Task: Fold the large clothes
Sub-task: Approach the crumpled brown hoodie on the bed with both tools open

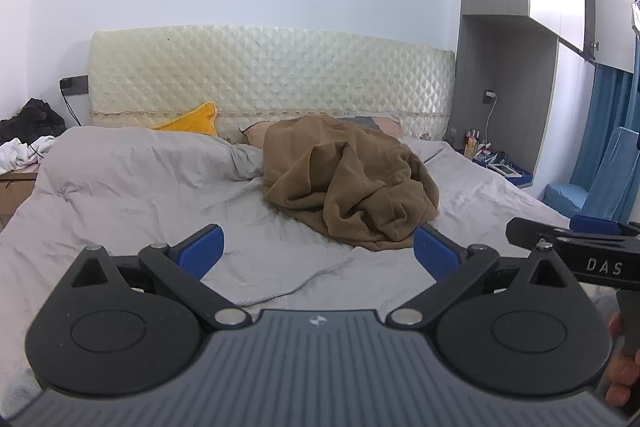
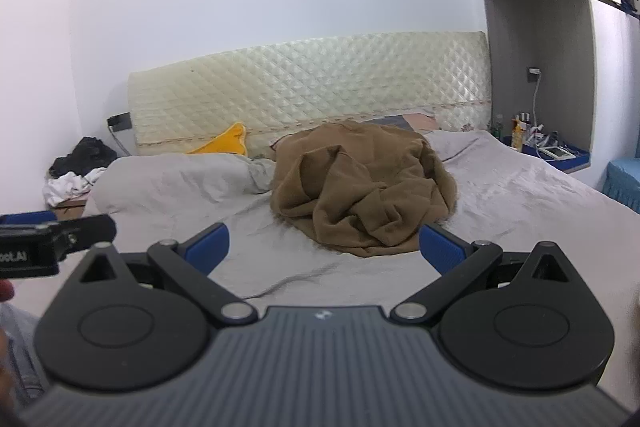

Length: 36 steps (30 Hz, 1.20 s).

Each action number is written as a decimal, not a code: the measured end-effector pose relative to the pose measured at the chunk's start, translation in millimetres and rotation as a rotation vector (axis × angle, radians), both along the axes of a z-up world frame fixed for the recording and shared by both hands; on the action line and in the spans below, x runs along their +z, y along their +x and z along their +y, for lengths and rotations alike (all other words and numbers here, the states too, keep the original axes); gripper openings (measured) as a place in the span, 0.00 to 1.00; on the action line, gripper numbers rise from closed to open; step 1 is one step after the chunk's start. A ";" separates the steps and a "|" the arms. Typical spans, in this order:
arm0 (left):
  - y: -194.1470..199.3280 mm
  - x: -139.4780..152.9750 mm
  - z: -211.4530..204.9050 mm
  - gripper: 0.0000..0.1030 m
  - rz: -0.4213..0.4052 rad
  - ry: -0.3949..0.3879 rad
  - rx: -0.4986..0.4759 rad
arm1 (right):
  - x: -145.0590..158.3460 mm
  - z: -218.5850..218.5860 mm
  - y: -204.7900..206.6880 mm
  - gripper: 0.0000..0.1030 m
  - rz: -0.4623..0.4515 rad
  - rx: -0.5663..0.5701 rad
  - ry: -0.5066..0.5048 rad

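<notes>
A large brown garment (image 1: 348, 183) lies crumpled in a heap on the grey bed sheet (image 1: 120, 195), toward the head of the bed; it also shows in the right wrist view (image 2: 364, 187). My left gripper (image 1: 318, 251) is open and empty, held above the sheet just short of the heap's near edge. My right gripper (image 2: 324, 251) is open and empty, also just short of the heap. The two grippers sit side by side: the right one shows at the right edge of the left wrist view (image 1: 576, 243).
A cream quilted headboard (image 1: 272, 79) stands behind the bed. A yellow pillow (image 1: 192, 121) and a bunched grey duvet (image 2: 180, 179) lie at the back left. Dark and white clothes (image 1: 28, 135) are piled at the left. A bedside shelf with bottles (image 2: 544, 147) is at the right.
</notes>
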<state>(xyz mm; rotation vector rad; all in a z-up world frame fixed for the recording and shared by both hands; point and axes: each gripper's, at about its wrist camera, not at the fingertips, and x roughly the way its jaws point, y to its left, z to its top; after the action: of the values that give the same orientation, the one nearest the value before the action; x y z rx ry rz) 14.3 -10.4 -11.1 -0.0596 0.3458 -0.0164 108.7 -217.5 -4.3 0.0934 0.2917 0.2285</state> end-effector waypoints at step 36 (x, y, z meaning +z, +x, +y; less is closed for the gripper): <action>52.3 -26.3 17.3 1.00 0.068 -0.062 0.018 | -35.5 -13.7 41.4 1.00 0.071 -0.079 -0.014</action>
<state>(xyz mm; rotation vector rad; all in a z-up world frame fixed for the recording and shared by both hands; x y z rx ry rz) 66.7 6.9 -37.5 -0.1252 0.4124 -0.0073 150.1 -231.1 -39.8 0.0989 0.3592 0.1447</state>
